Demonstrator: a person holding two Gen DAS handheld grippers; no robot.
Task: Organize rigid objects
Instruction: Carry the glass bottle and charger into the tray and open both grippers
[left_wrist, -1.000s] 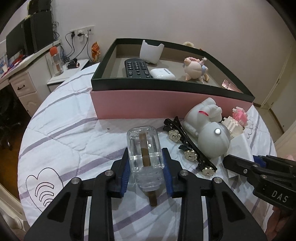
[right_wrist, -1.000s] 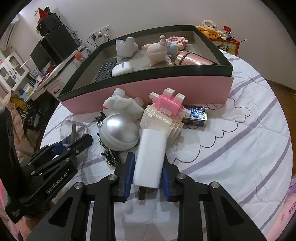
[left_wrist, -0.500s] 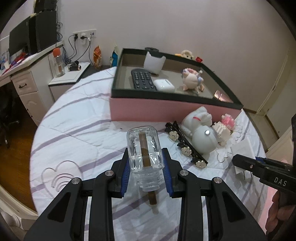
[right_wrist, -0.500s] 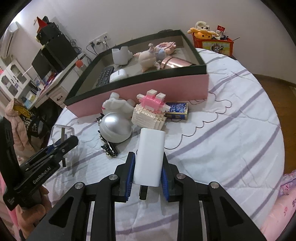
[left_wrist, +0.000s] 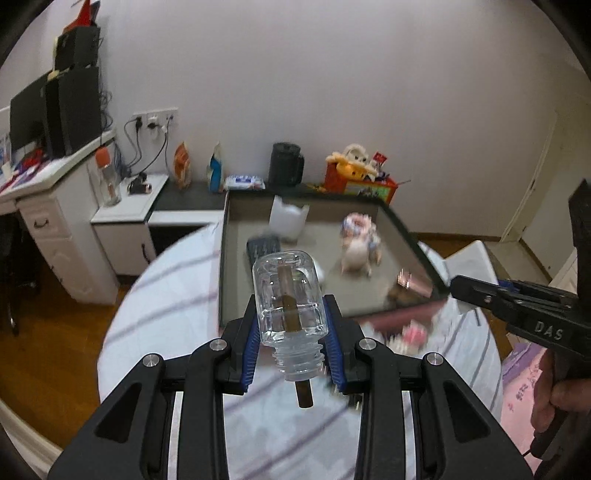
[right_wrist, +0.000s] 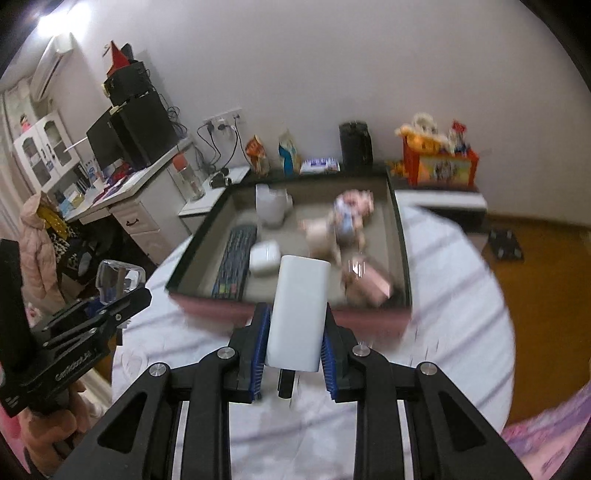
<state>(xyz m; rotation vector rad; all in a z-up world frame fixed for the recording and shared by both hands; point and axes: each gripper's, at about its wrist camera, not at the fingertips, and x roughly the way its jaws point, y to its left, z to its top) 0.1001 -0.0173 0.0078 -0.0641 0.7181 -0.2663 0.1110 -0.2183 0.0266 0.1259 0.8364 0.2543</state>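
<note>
My left gripper (left_wrist: 291, 323) is shut on a clear glass bottle (left_wrist: 290, 295) with a brown stick inside, its neck pointing back toward the camera. My right gripper (right_wrist: 295, 332) is shut on a white rectangular block (right_wrist: 299, 310). Both hang above the striped quilt (right_wrist: 450, 295), just short of the pink-sided, dark-rimmed box (right_wrist: 402, 251). The box holds a remote (right_wrist: 234, 266), a white case (right_wrist: 264, 256), a white eared cup (right_wrist: 271, 205), a pig figurine (right_wrist: 343, 221) and a pink metallic item (right_wrist: 373, 284). Each gripper shows in the other's view: the right (left_wrist: 480, 291), the left (right_wrist: 122, 302).
A pink brick toy (left_wrist: 413, 336) lies blurred on the quilt by the box's near wall. Beyond the bed stand a white desk (left_wrist: 48, 221), a low cabinet (left_wrist: 125, 218), a black kettle (left_wrist: 286, 164) and an orange toy box (right_wrist: 439, 162). Wooden floor surrounds the bed.
Both grippers have risen with the bottle and the white block still held. The box now sits lower in view and its inside shows from above. The quilt's toys have dropped toward the fingers.
</note>
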